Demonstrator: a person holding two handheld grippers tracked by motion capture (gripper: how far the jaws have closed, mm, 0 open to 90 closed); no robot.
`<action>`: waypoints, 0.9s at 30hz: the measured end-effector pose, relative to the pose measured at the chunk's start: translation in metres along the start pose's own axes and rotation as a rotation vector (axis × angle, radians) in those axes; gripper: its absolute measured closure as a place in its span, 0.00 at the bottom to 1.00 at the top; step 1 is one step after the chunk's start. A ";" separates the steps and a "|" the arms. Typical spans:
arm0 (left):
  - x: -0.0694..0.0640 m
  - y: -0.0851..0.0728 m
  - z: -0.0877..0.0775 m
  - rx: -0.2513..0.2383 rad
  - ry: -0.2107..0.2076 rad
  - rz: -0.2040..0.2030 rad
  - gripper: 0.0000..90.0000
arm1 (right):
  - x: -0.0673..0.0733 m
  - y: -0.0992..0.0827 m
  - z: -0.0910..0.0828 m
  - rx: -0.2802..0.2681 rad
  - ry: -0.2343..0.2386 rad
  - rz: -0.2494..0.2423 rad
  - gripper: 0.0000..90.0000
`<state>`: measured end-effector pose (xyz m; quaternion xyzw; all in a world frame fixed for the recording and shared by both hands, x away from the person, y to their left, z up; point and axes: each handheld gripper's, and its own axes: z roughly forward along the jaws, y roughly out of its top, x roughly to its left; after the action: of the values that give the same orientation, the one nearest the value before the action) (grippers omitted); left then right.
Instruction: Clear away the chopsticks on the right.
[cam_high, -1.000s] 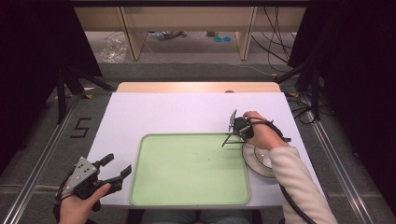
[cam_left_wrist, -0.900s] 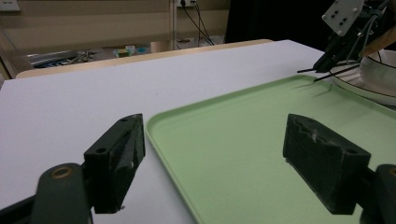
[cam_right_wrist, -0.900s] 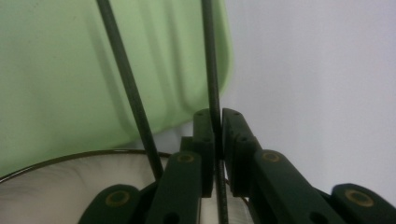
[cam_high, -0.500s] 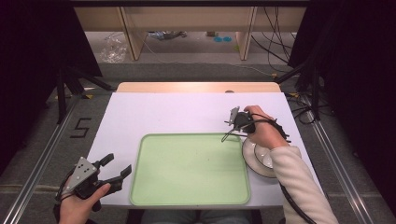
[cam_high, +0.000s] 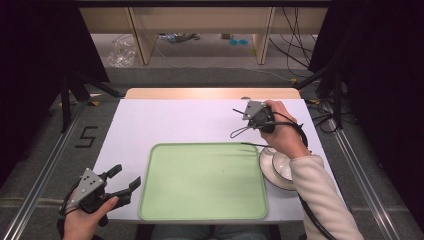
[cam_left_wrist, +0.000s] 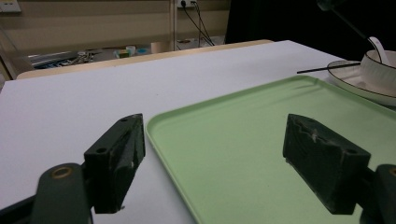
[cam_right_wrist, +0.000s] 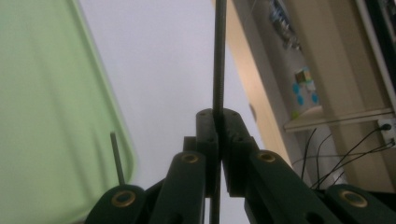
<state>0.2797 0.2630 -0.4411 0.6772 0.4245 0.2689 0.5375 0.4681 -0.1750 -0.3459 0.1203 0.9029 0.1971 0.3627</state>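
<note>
Listing by view. High view: right gripper (cam_high: 239, 116) raised beyond the green tray (cam_high: 202, 181), clenched on one thin dark chopstick (cam_high: 238, 112); second chopstick (cam_high: 256, 145) bridges the tray's edge and the plate (cam_high: 266, 170) bearing a bowl (cam_high: 283, 166). Left gripper (cam_high: 125, 181) released, empty, at the tray's near left corner.

Left gripper view: jaws wide apart over the tray rim (cam_left_wrist: 163, 144).

Right gripper view: chopstick (cam_right_wrist: 218, 60) straight, slender, matte, pinched between closed pads. Risk: so narrow a rod may pivot or slip, since the grip is a single point.

Pale green tray (cam_high: 200, 180); white table cover (cam_high: 170, 122); white bowl (cam_high: 284, 165); black chopstick (cam_right_wrist: 218, 51); black hand-held gripper (cam_high: 122, 189).
</note>
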 end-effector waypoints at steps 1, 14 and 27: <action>0.000 0.000 0.000 0.000 0.000 0.000 0.23 | -0.001 0.002 -0.003 -0.015 -0.004 0.007 0.98; 0.000 0.000 0.000 0.000 0.000 0.000 0.23 | -0.013 0.013 -0.026 -0.217 -0.083 0.235 0.98; 0.000 0.000 0.000 -0.001 -0.001 0.001 0.23 | -0.018 0.016 -0.043 -0.323 -0.010 0.616 0.98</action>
<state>0.2797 0.2633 -0.4411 0.6774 0.4239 0.2689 0.5378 0.4518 -0.1787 -0.2992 0.3292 0.7796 0.4369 0.3050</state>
